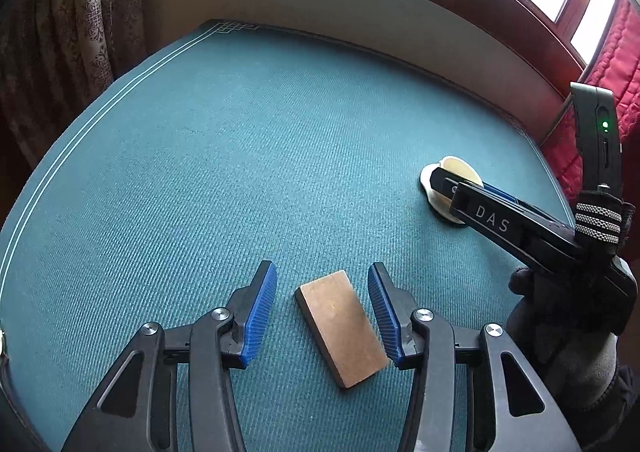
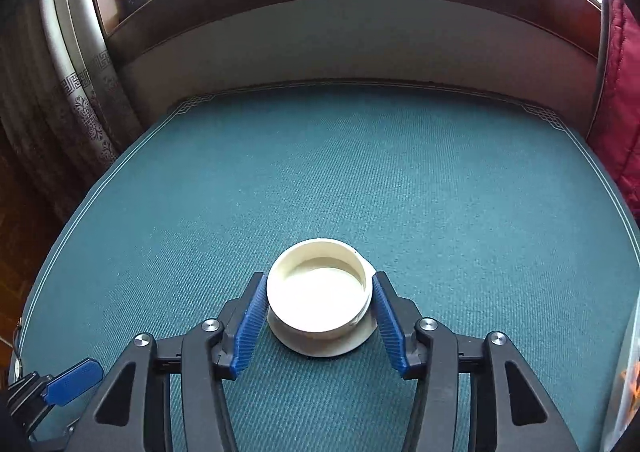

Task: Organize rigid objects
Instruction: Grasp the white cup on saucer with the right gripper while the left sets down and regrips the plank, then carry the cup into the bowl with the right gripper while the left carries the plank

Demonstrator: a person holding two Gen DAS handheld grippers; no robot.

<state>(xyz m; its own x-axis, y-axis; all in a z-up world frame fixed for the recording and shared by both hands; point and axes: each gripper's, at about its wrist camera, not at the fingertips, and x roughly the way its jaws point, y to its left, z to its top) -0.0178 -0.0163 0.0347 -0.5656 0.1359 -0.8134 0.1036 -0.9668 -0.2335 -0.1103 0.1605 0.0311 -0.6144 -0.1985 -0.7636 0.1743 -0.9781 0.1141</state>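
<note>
On the teal surface (image 1: 248, 140), the wooden block (image 1: 342, 328) is straddled by the wide-open left gripper (image 1: 322, 312); the stiff, light-looking round container (image 2: 318, 292) is flanked (contact unclear) by the open right gripper (image 2: 318, 316), best gripped across its wall.

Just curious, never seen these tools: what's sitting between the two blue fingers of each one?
In the left wrist view, a flat wooden block lies untouched between the open left gripper. In the right wrist view, a white round cap sits between the right gripper.

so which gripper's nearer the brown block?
Left. The left gripper straddles the brown block, jaws open; the right gripper is off at the white round lid.
</note>
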